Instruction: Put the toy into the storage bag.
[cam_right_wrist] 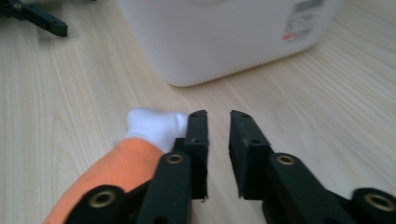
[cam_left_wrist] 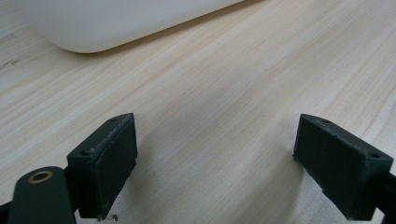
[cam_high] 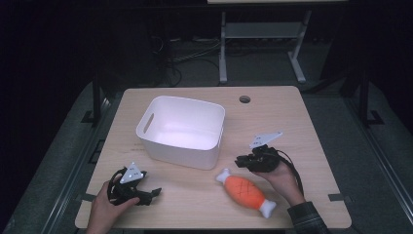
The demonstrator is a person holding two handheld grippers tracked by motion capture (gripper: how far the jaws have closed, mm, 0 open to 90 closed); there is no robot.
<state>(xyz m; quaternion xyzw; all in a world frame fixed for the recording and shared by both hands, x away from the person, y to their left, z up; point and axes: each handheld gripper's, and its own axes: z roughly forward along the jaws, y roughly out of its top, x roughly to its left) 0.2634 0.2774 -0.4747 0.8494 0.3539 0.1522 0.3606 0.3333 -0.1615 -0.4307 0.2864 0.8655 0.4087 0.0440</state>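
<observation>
From the high view, the plush drumstick [cam_high: 246, 192] lay on the tabletop [cam_high: 302, 126] in front of the white bin [cam_high: 181, 130], just beside the right gripper [cam_high: 242, 161]; the left gripper [cam_high: 154, 192] rested well apart from it.

In the left gripper view, the fingers [cam_left_wrist: 105, 163] stood wide open over bare wood, holding nothing.

In the right gripper view, the fingers [cam_right_wrist: 198, 140] were nearly closed and empty, with the toy's white end [cam_right_wrist: 156, 126] beside the left finger, not between them. Closing from there would likely miss or nudge the toy aside.
</observation>
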